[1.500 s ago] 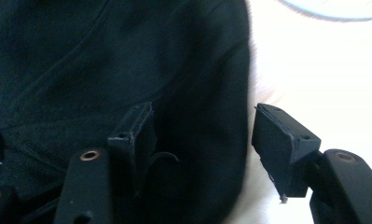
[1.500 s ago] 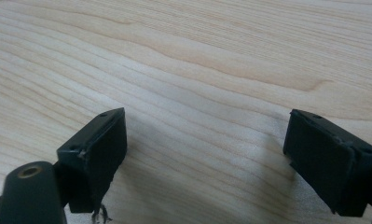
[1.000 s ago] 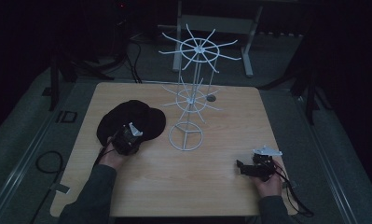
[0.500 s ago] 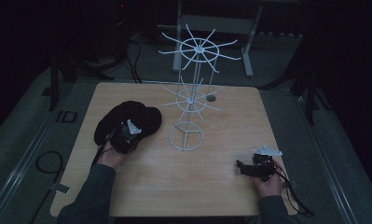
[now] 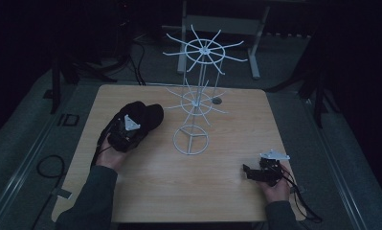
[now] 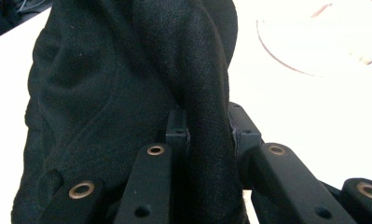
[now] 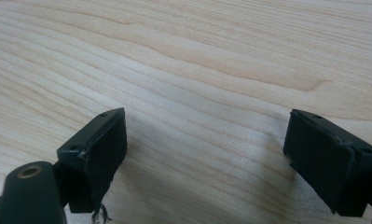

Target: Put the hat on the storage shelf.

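A black cloth cap [image 5: 148, 114] is on the left half of the wooden table [image 5: 179, 191]. My left gripper [image 5: 131, 130] is shut on a fold of the cap [image 6: 104, 93], and its pads press the bunched fabric from both sides in the left gripper view [image 6: 207, 133]. The cap hangs crumpled from the grip, partly raised off the table. At the front right my right gripper [image 5: 248, 171] rests low over the wood. In the right gripper view it stands open [image 7: 207, 154], with bare table between its fingers [image 7: 99, 149].
A white wire display stand [image 5: 198, 103] with two tiers of spokes rises at the table's middle back, its ring base [image 5: 192, 140] just right of the cap. A small dark disc [image 5: 217, 101] lies behind it. Cables trail on the dark floor at the left.
The left hand has risen with the cap in its grip. The cap went from lying spread flat to bunched up and partly lifted. The right hand has stayed in place.
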